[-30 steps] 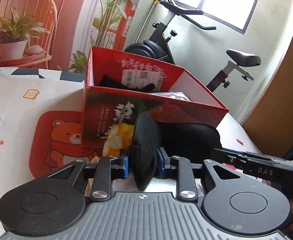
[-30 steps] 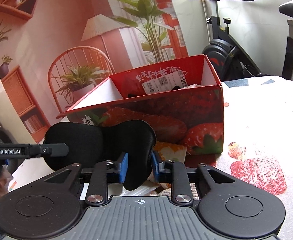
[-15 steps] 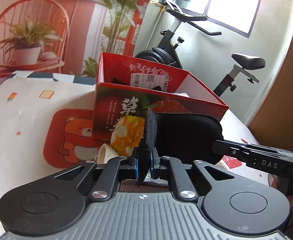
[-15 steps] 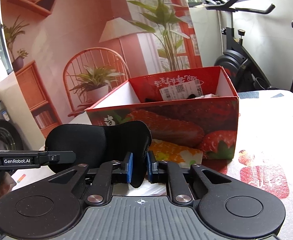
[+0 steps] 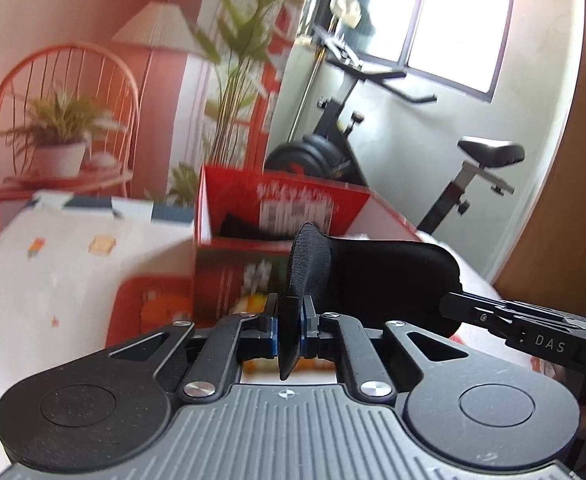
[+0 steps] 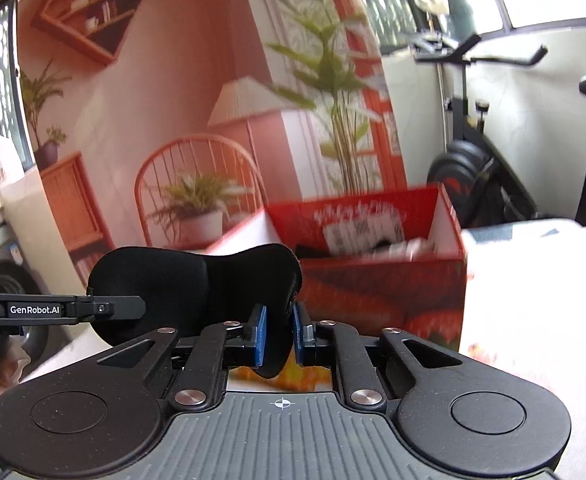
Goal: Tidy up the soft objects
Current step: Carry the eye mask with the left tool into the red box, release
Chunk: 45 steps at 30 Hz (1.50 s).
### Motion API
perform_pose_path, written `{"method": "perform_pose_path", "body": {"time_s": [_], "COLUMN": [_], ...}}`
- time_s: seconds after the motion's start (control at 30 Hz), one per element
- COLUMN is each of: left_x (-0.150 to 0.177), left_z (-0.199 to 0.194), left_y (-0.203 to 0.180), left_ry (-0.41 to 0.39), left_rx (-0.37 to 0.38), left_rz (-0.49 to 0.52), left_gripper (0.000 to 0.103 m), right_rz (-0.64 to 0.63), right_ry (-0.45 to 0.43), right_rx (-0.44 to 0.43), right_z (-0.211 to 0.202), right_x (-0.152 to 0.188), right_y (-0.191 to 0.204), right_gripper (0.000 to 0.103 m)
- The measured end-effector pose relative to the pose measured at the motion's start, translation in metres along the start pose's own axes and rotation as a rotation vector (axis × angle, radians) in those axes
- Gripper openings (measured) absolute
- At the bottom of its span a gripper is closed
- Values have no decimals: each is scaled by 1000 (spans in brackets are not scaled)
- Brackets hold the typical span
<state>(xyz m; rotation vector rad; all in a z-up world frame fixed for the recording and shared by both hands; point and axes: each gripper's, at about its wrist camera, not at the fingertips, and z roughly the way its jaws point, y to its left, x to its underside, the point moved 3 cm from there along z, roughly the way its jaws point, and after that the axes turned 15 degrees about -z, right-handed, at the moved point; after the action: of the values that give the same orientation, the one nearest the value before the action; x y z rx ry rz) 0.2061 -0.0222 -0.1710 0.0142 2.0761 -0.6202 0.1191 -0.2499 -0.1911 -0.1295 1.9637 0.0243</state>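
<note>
Black eye mask (image 5: 373, 272): soft padded item, held off the table between both grippers, stretched across the lower centre of each view. In the right wrist view it appears as two rounded lobes (image 6: 197, 284) at centre left.

Left gripper (image 5: 289, 330): blue-padded jaws nearly together, pinching one thin edge of the mask at lower centre of the left wrist view. Seen again as a black arm marked "GenRobot.AI" (image 6: 59, 310) at the left edge of the right wrist view.

Right gripper (image 6: 279, 334): jaws narrowly parted, clamped on the other end of the mask at lower centre. Seen as a black arm marked "DAS" (image 5: 533, 340) at lower right of the left wrist view.

Red strawberry box (image 5: 285, 216): open-topped, centre frame behind the mask, blurred; a dark item and a white label are visible inside. Same box (image 6: 377, 280) sits centre right.

Tablecloth (image 5: 53, 256): white with small prints, left of the box.

Exercise bike (image 5: 413, 128): upper right, beyond the table.
</note>
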Motion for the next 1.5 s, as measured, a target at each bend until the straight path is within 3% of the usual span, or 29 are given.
{"method": "perform_pose_path", "body": {"time_s": [0.23, 0.37, 0.53, 0.83, 1.03, 1.37, 1.43, 1.5], "left_x": [-53, -85, -100, -93, -83, -83, -83, -85], "left_z": [23, 63, 101, 181, 209, 225, 224, 221], "left_y": [-23, -37, -50, -27, -13, -8, -6, -4], "left_ry": [-78, -32, 10, 161, 249, 279, 290, 270], "left_rx": [14, 28, 9, -80, -123, -113, -101, -112], "left_rz": [34, 49, 129, 106, 119, 99, 81, 81], "left_gripper": [10, 10, 10, 10, 10, 13, 29, 55], "right_rz": [-39, -68, -77, -25, 11, 32, 20, -17], "right_ry": [-59, -38, 12, 171, 268, 320, 327, 323], "right_rx": [42, 75, 96, 93, 91, 135, 167, 202], "right_z": [15, 51, 95, 162, 190, 204, 203, 200], "right_x": [-52, -83, -101, -81, -67, -52, -50, -49], "right_y": [-23, -41, -66, -103, -115, -118, -118, -116], "right_gripper": [13, 12, 12, 12, 12, 13, 18, 24]}}
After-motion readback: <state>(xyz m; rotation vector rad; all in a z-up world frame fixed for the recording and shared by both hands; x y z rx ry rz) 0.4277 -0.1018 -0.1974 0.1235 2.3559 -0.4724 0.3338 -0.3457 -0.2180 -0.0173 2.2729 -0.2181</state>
